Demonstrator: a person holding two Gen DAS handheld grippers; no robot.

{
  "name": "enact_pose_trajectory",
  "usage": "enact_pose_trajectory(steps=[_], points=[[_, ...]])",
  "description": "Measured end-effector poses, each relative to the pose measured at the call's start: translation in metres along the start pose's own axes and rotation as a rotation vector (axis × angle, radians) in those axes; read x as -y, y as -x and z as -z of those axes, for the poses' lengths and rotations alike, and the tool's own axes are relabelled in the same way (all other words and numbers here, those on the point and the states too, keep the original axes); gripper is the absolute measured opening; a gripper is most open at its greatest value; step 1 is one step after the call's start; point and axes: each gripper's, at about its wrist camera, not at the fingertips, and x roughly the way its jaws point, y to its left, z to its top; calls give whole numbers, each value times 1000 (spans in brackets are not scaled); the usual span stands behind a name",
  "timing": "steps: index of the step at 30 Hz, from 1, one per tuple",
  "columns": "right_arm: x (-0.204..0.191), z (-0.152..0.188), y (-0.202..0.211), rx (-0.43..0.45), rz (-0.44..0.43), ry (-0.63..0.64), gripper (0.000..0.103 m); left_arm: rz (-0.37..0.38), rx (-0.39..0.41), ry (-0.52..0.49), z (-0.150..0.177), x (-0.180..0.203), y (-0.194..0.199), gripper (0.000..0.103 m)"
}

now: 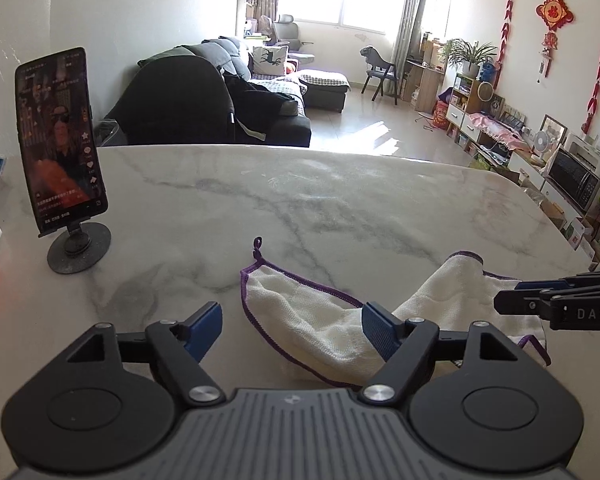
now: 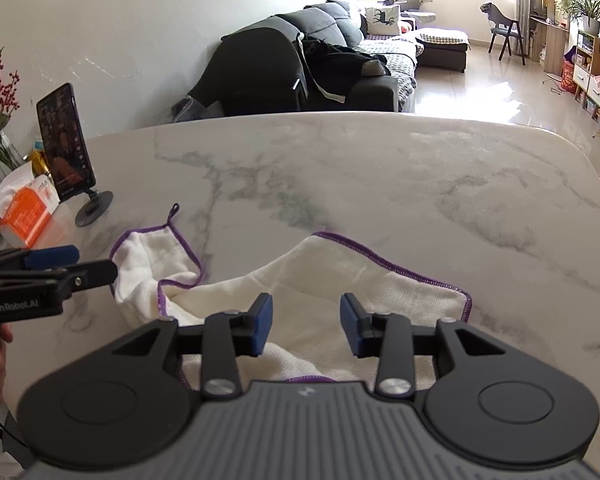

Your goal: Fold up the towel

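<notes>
Both claws hang with jaws spread and nothing in them: the left gripper (image 1: 292, 330) and the right gripper (image 2: 306, 324), low over the marble table (image 1: 300, 200). Just ahead and beneath them lies the towel (image 2: 340, 280), rumpled, white with purple hem. It looks soft, light and floppy; its stitched corners seem the surest hold.

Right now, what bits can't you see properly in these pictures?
- Towel: its near edge is hidden behind the right gripper body, right wrist view.
- Towel, left wrist view: near part hidden behind the left gripper.
- Phone: screen writing too small to read.
- Orange box: print too small.
</notes>
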Motion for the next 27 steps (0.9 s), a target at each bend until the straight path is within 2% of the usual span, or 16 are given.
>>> enact_pose_trajectory(steps=[4,10,12,14,22,27], points=[[2,-6,-7,-3,-2,2,43,69,-23,-29,-4,20,-4,78],[7,-10,-17,-17,-8,2,44,77,-63,-90,-7,47,-18,76],[9,-12,-21,-24,-15,-1,44,84,-82,-99,-7,53,-24,71],[11,-15,-26,-33,-19,1,44,87,-108,-105,-5,56,-30,55],[6,-24,-48,-78,-40,44,51,53,-147,-129,5,65,-41,16],[1,-25,-60,-129,-52,73,50,35,-152,-169,10,69,-40,11]])
